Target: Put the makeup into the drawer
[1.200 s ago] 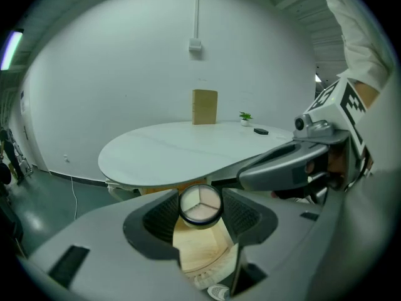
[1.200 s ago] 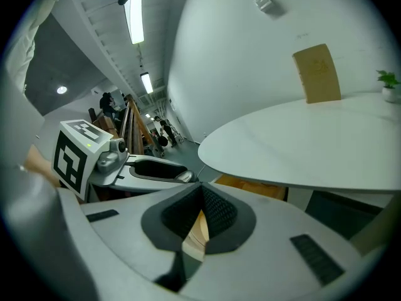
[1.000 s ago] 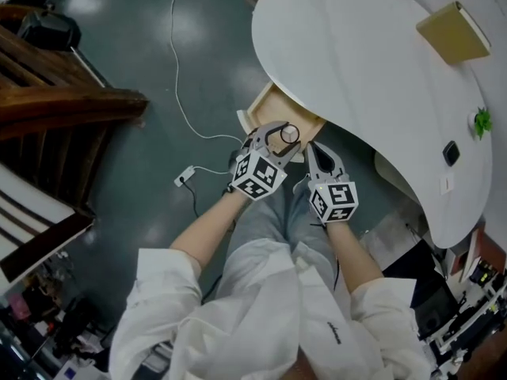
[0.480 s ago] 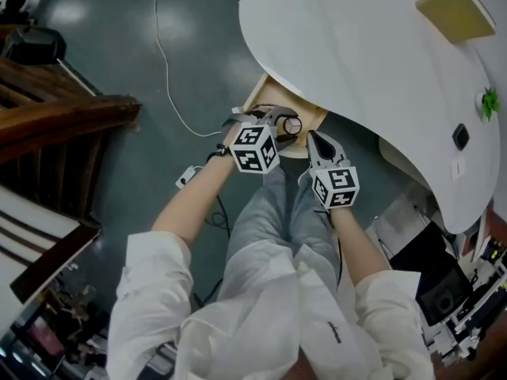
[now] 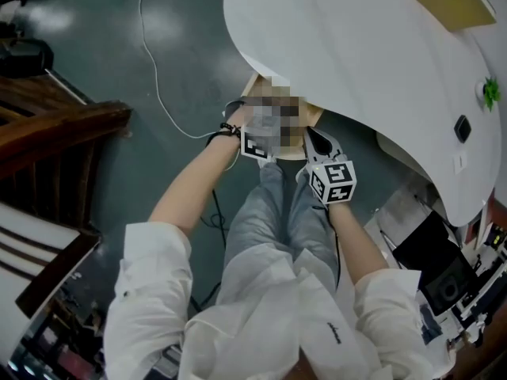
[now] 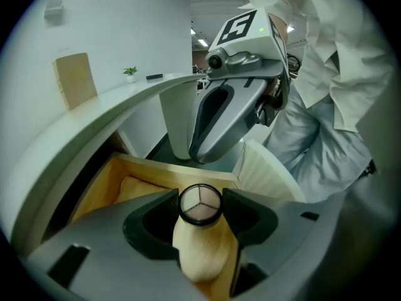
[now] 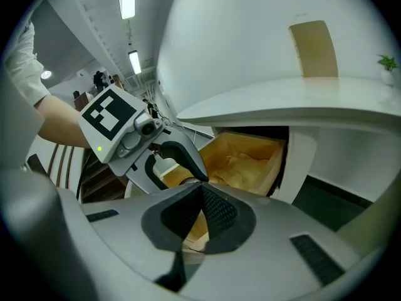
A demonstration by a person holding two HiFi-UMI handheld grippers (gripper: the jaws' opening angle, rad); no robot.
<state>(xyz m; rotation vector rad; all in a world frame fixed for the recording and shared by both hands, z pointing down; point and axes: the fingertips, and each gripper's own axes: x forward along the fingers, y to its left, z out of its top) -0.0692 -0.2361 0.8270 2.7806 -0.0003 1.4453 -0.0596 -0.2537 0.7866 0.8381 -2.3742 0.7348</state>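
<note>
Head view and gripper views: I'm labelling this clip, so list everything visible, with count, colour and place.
desk: one, white, curved, upper right
drawer: one, light wood, open under the desk
makeup compact: one, round, black-rimmed, pale shades, over the drawer
tan box: one, on the desk
plant: one, small, green, on the desk
cable: one, white, on the floor
wooden furniture: dark brown, left
left gripper: grey, shut on the makeup compact
right gripper: grey, shut, empty, beside the drawer
person: white shirt, grey trousers

white sleeves (image 5: 150, 283), grey trousers (image 5: 273, 212)
</note>
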